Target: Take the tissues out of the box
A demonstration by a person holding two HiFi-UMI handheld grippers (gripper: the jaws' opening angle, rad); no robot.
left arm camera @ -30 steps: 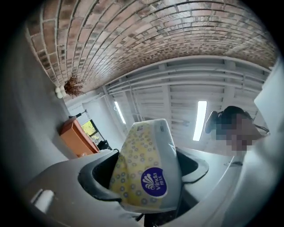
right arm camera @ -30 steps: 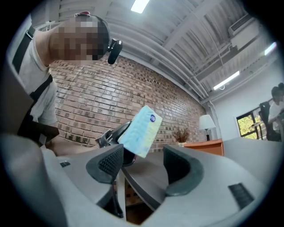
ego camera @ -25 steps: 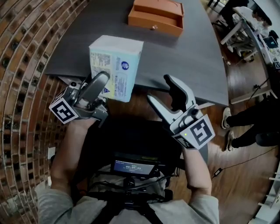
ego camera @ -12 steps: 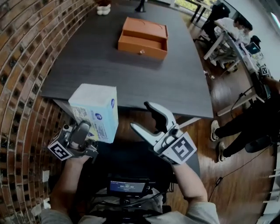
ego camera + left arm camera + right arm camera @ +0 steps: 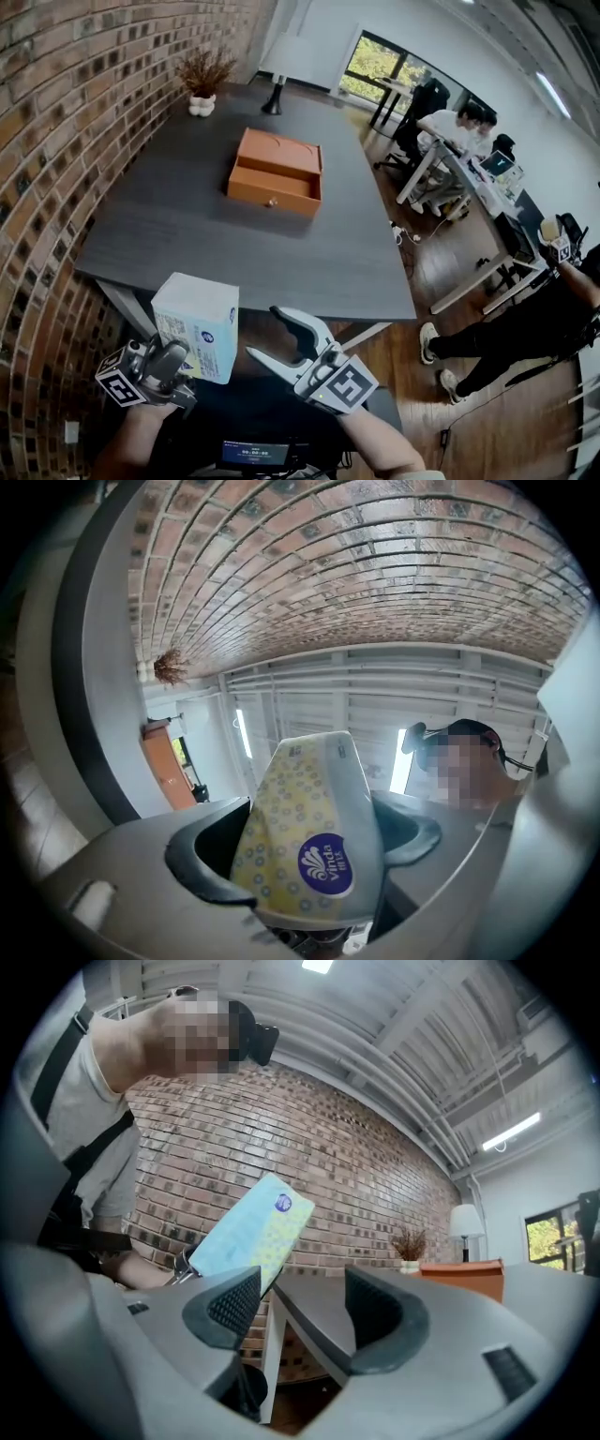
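Clamping a tissue pack point(image 5: 197, 323) in the left gripper point(image 5: 173, 361), just off the near edge of the table point(image 5: 187, 225).
Beside it the right gripper point(image 5: 272, 336) hovers, jaws spread and empty.

The tissue pack point(image 5: 302, 808) bears a purple badge point(image 5: 325, 864) reading "Vinda".

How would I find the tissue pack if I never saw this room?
Find the big dark table by the brick wall, then look at its near edge, where the left gripper holds the tissue pack in the air. It is pale blue and yellow with dots and a round purple logo, unlike the plain orange drawer box on the table.
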